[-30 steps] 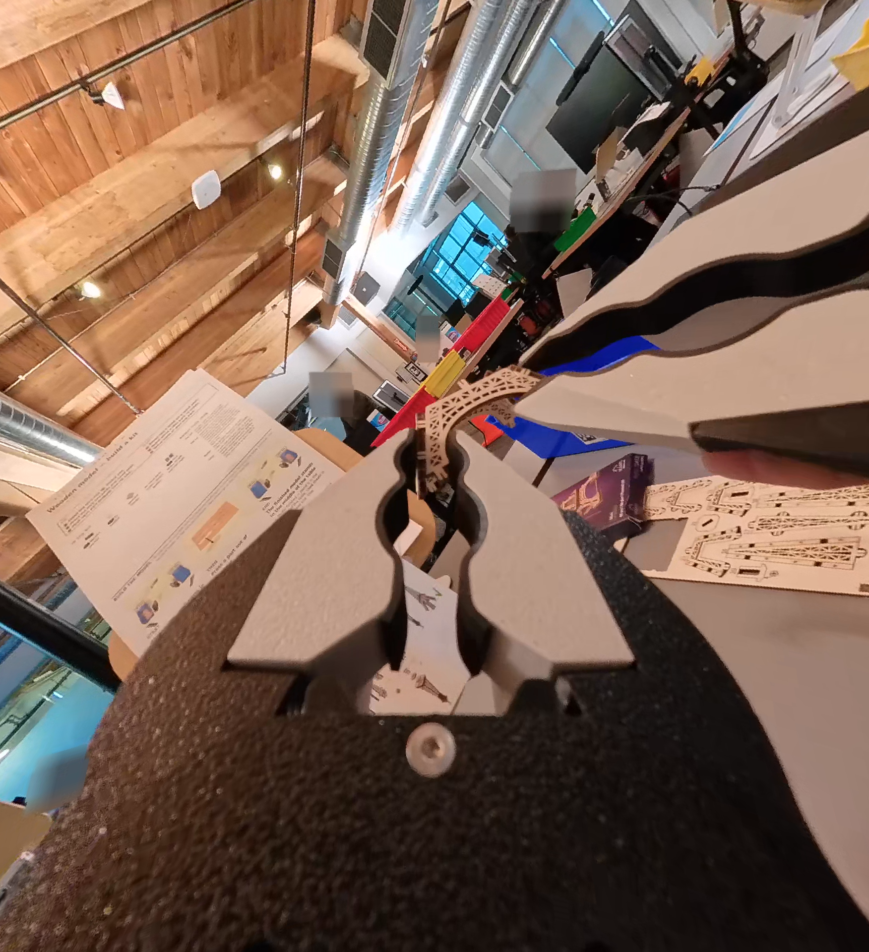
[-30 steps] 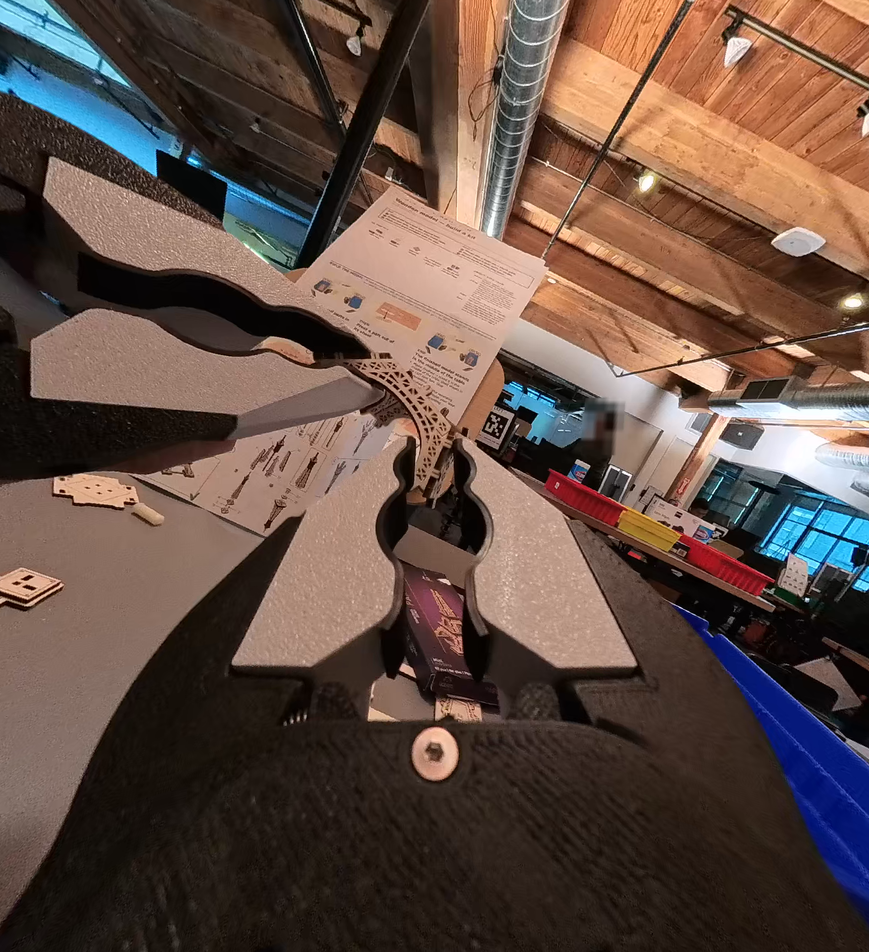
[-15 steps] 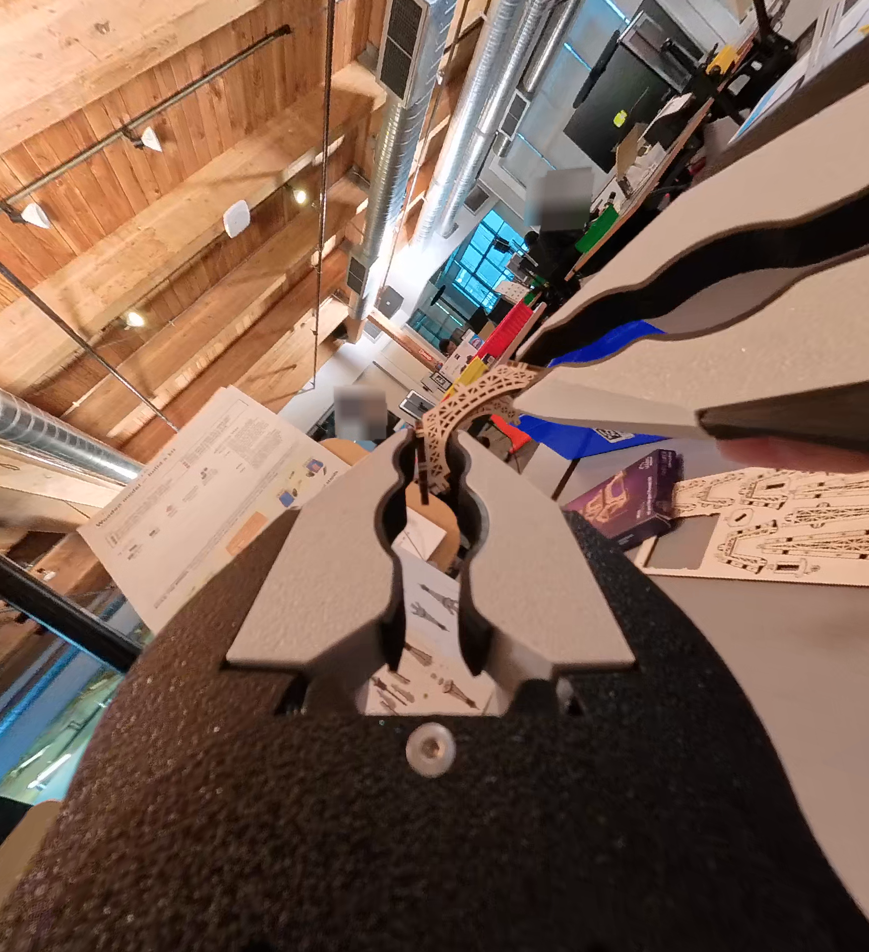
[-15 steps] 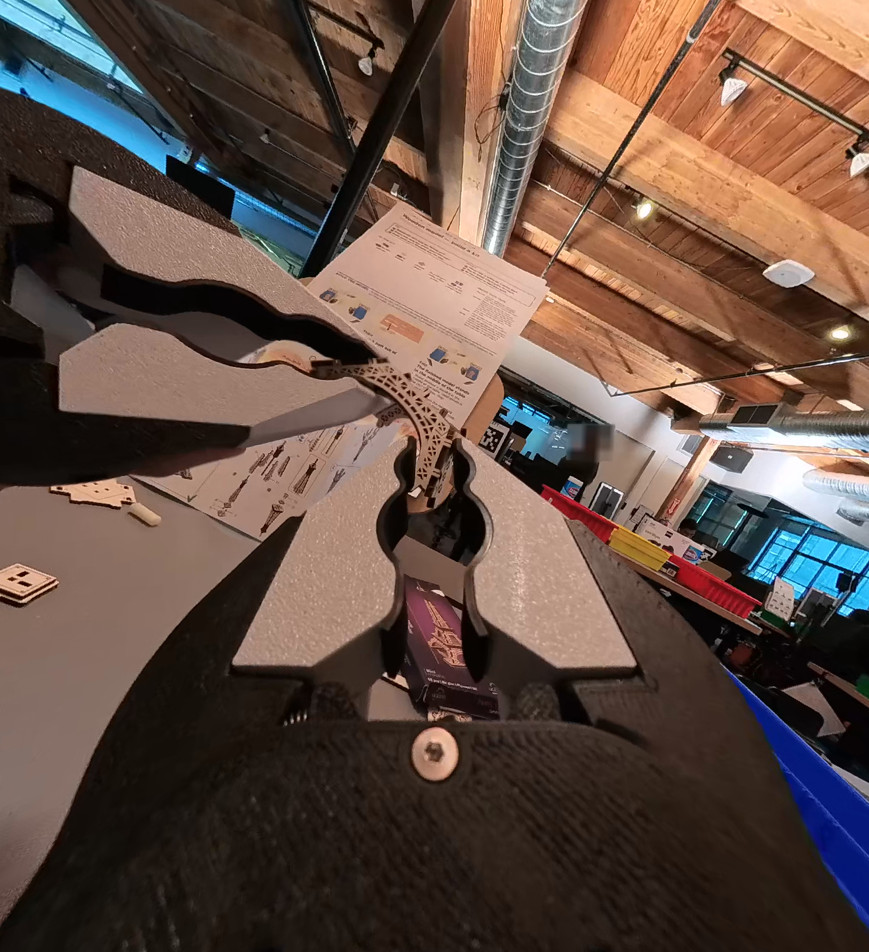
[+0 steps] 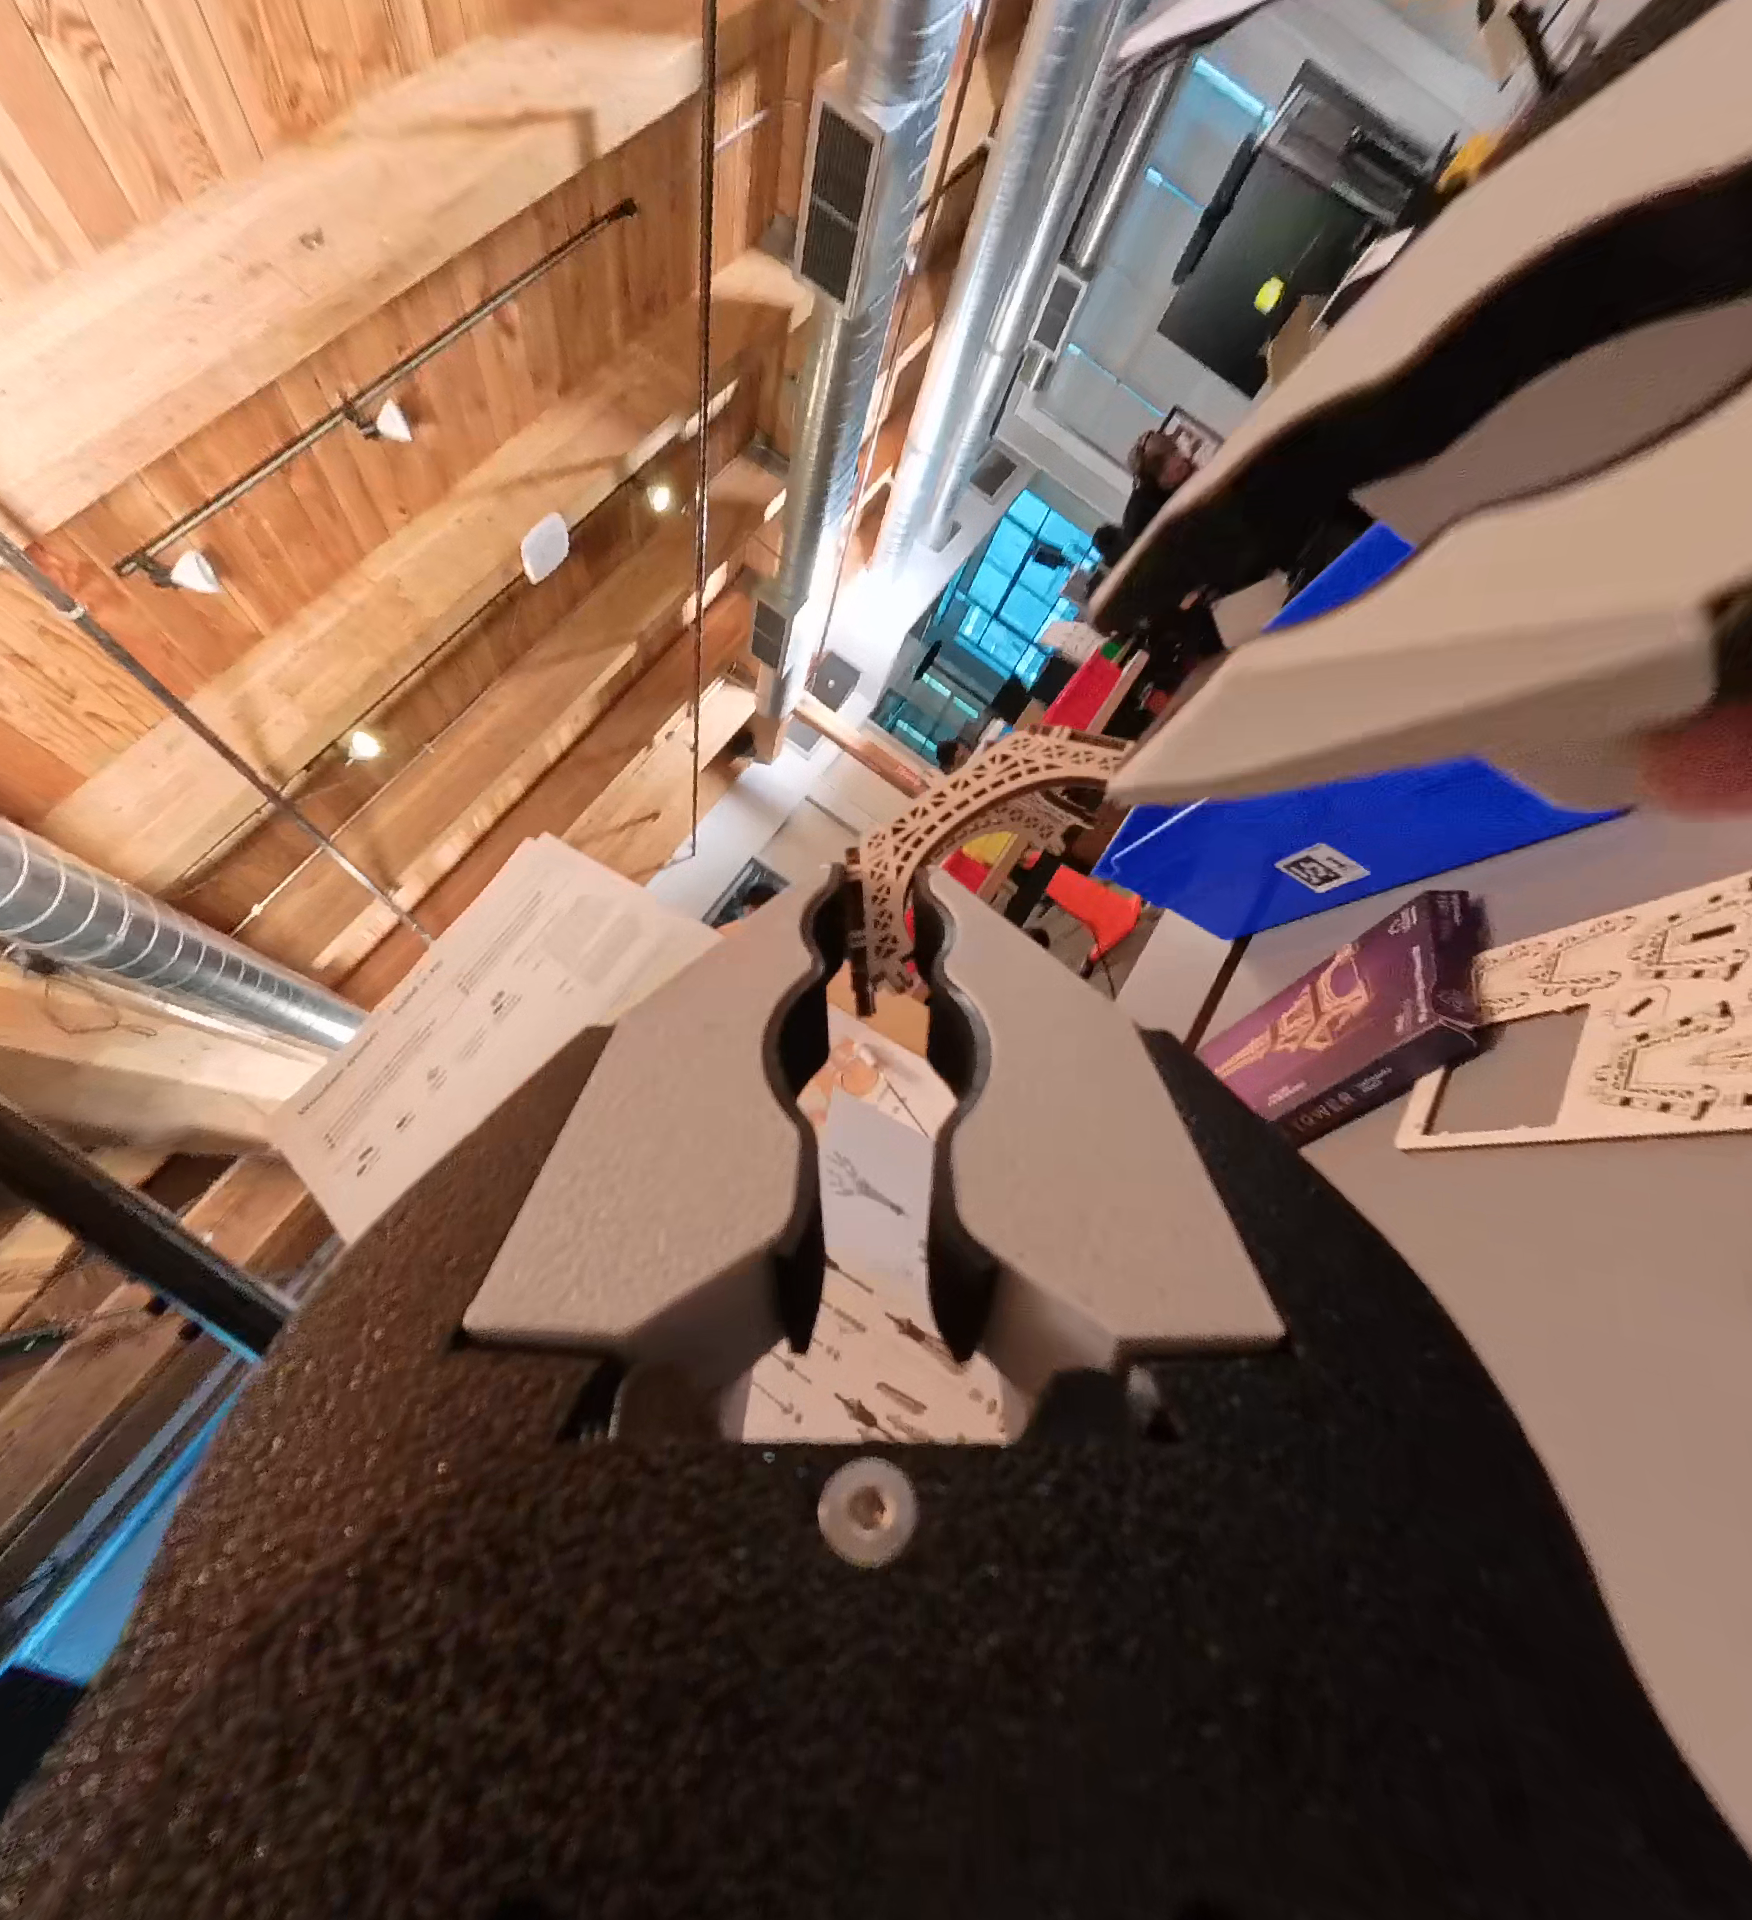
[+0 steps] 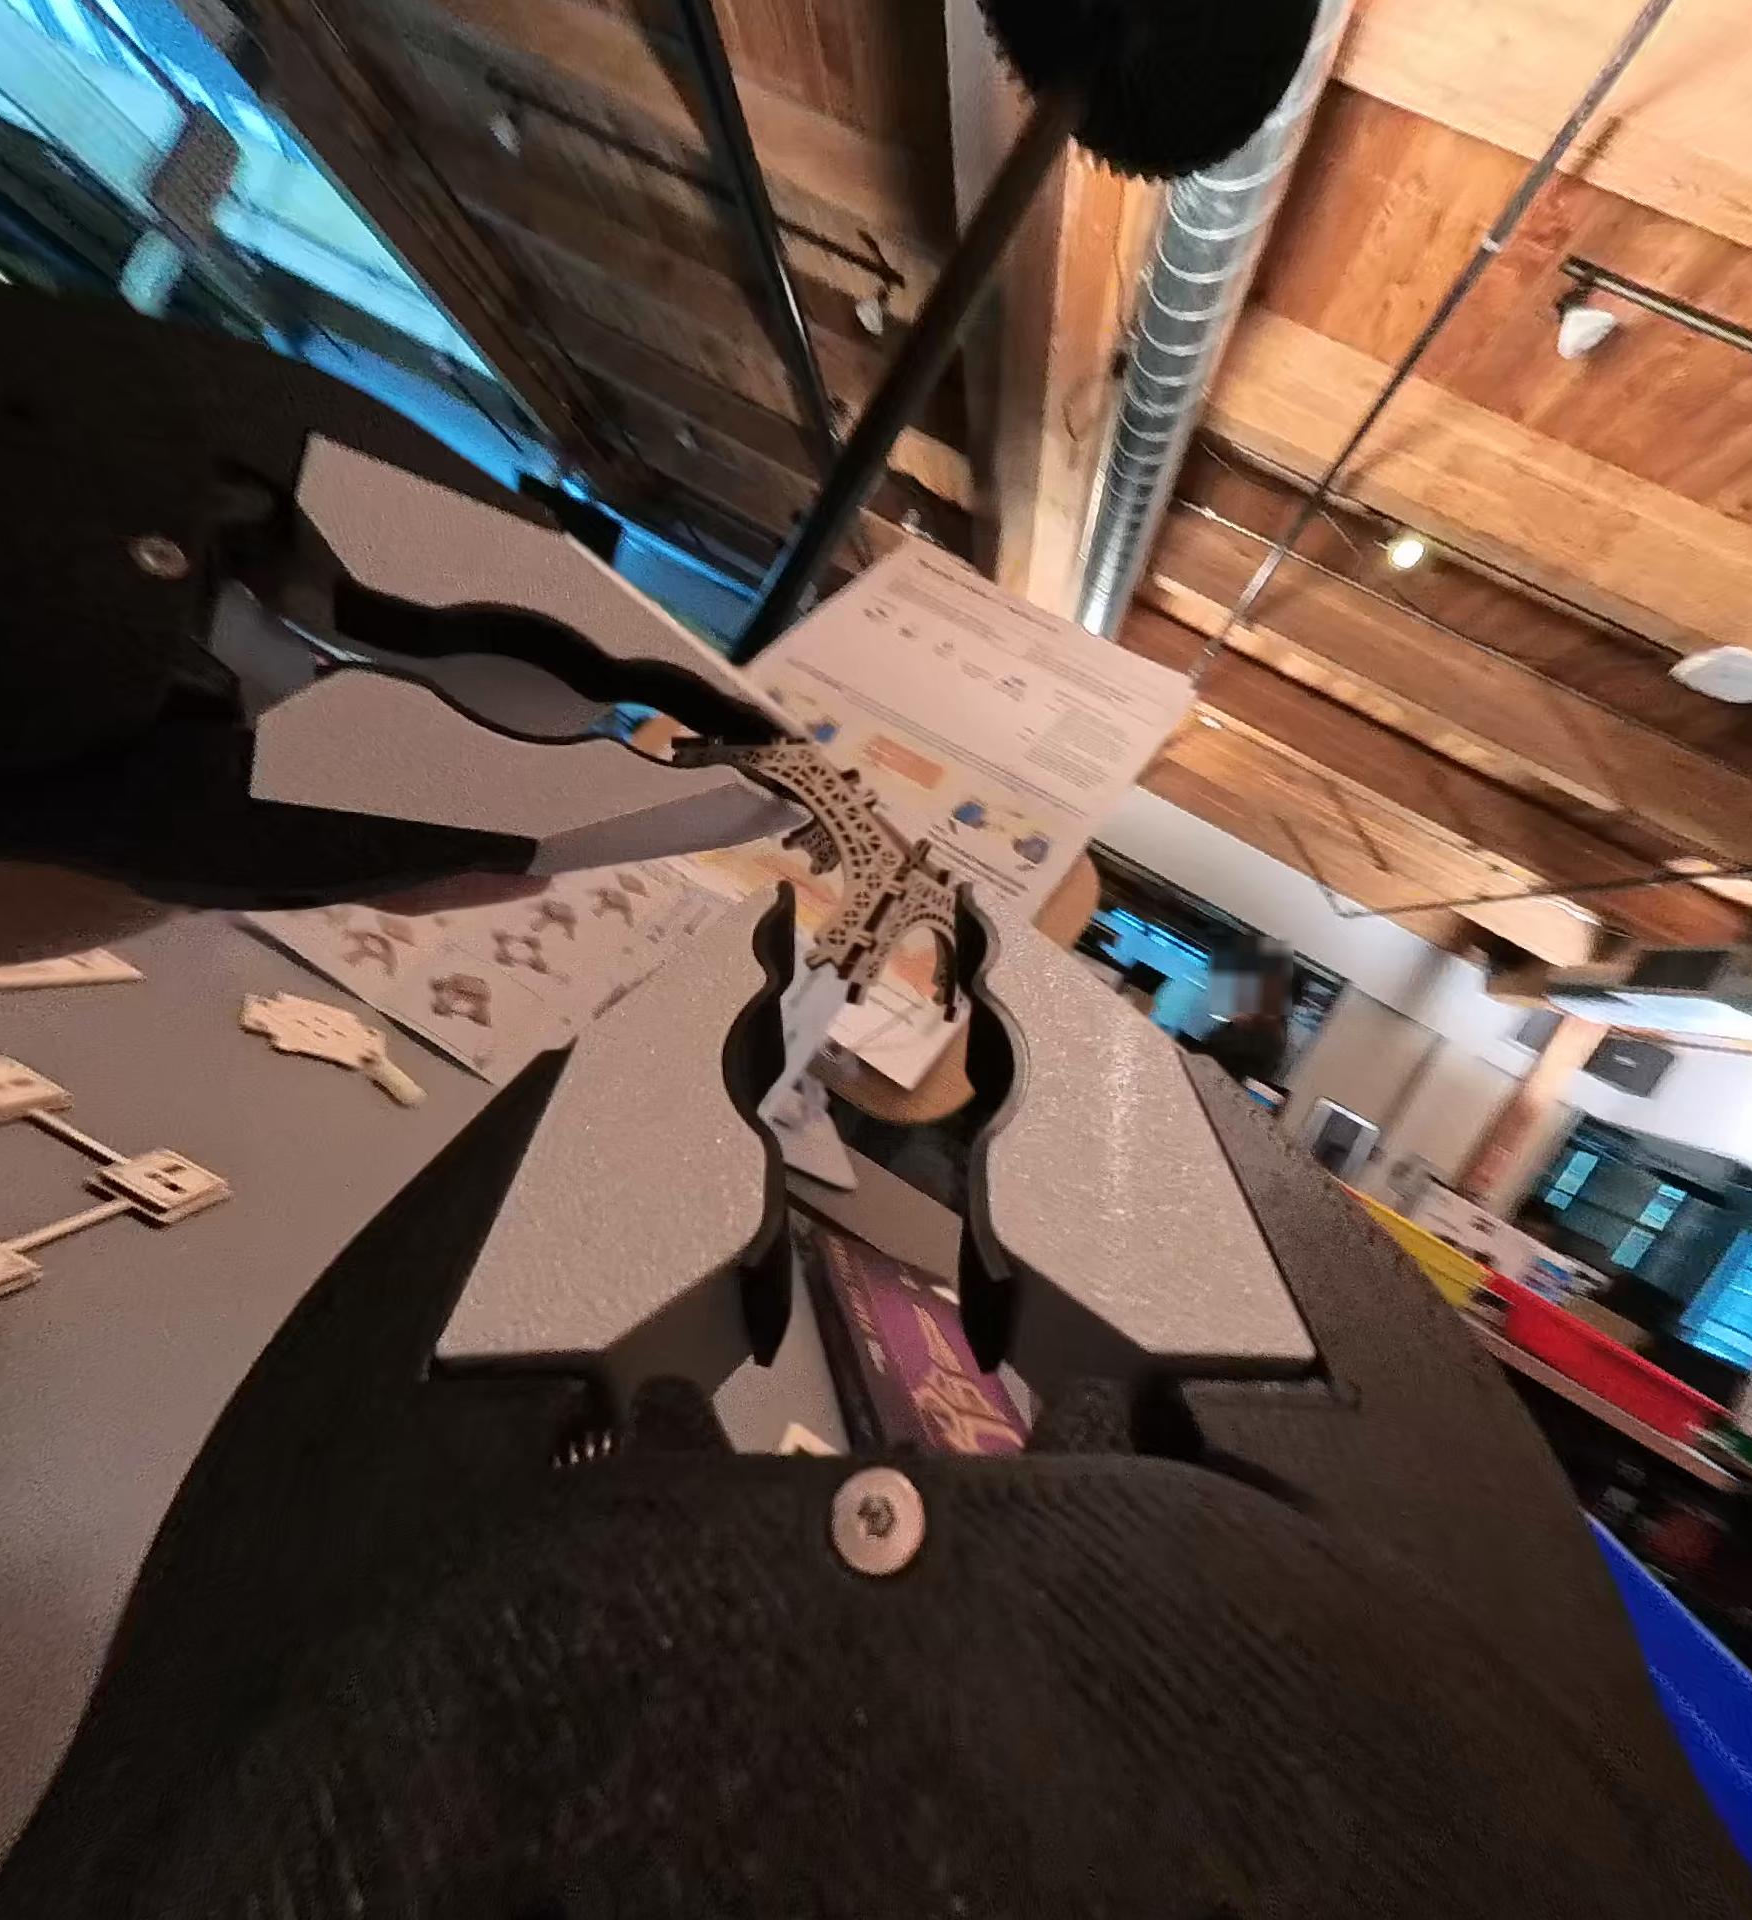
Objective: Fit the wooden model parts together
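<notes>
Both grippers, left [image 5: 882, 914] and right [image 6: 867, 935], pinch the thin, brittle laser-cut wooden lattice tower piece [image 6: 856, 862]; grip its solid ends only.

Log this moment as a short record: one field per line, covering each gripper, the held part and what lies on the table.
left gripper: shut on one end of the lattice tower part
right gripper: shut on the other end, at the legs
held part: lifted off the grey table, spanning both grippers
on table: purple box, cut-out wooden sheet, loose wooden pieces, instruction sheets
</notes>
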{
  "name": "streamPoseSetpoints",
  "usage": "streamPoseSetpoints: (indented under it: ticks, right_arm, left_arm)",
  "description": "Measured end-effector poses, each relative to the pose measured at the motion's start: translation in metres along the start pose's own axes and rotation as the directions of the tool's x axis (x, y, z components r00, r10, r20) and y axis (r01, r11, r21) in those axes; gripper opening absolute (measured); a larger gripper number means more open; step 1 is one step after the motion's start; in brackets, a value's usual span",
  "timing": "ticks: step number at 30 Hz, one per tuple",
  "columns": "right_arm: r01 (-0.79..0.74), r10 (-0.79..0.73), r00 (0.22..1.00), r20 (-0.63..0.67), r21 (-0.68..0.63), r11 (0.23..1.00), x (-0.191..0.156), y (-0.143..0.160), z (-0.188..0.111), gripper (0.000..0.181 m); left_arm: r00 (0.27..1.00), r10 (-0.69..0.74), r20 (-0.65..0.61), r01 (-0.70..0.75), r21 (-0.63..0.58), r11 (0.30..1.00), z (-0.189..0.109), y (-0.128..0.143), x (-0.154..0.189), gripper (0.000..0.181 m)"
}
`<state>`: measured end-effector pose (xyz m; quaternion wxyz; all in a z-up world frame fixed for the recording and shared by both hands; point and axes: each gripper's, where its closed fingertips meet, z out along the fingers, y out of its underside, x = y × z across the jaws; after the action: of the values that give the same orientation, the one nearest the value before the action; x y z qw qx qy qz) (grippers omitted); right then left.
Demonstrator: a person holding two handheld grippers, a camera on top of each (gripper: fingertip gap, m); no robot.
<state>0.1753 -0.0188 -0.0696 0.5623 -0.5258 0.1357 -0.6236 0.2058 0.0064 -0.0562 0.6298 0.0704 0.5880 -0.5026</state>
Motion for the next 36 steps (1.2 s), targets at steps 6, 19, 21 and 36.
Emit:
streamPoseSetpoints:
  ticks: [6, 19, 21, 36]
  right_arm:
    - [-0.114, 0.114, 0.992, -0.047, 0.006, 0.993, 0.041, 0.012, 0.000, 0.052]
    - [0.235, -0.221, 0.970, -0.098, 0.170, 0.957, 0.025, -0.027, -0.013, 0.048]
    - [0.218, -0.198, 0.973, -0.117, 0.192, 0.957, 0.029, -0.033, -0.015, 0.043]
    - [0.204, -0.172, 0.975, -0.142, 0.253, 0.946, 0.033, -0.046, -0.021, 0.015]
  left_arm:
    - [0.999, -0.026, -0.036, 0.033, 0.207, 0.978, -0.016, -0.015, -0.020, 0.009]
    - [0.910, 0.378, 0.167, -0.413, 0.418, 0.809, -0.044, -0.080, -0.002, 0.009]
    - [0.897, 0.404, 0.178, -0.440, 0.431, 0.788, -0.046, -0.083, 0.001, 0.009]
    - [0.834, 0.496, 0.242, -0.550, 0.440, 0.710, -0.051, -0.100, 0.007, 0.009]
